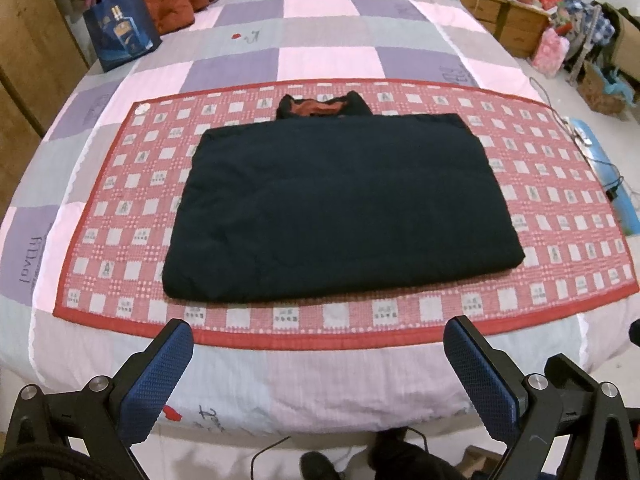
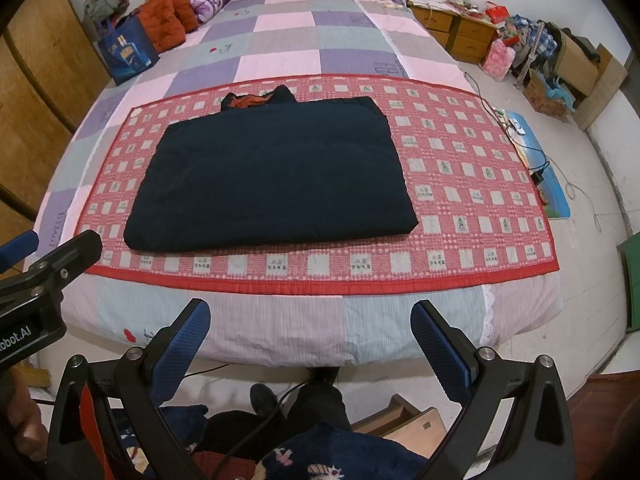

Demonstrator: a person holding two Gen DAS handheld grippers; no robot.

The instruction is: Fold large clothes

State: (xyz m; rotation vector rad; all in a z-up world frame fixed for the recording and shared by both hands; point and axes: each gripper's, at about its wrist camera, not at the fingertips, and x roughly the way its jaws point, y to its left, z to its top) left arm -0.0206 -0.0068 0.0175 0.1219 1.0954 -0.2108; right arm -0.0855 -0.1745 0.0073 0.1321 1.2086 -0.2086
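Dark navy padded jacket, folded flat, mid red checked mat on bed. Likely soft, bulky, light; best pinched at near corners. Left gripper and right gripper both spread apart, empty.

My right gripper hangs with jaws wide apart at the bed's foot; the folded dark jacket (orange lining showing) lies on the red checked mat.
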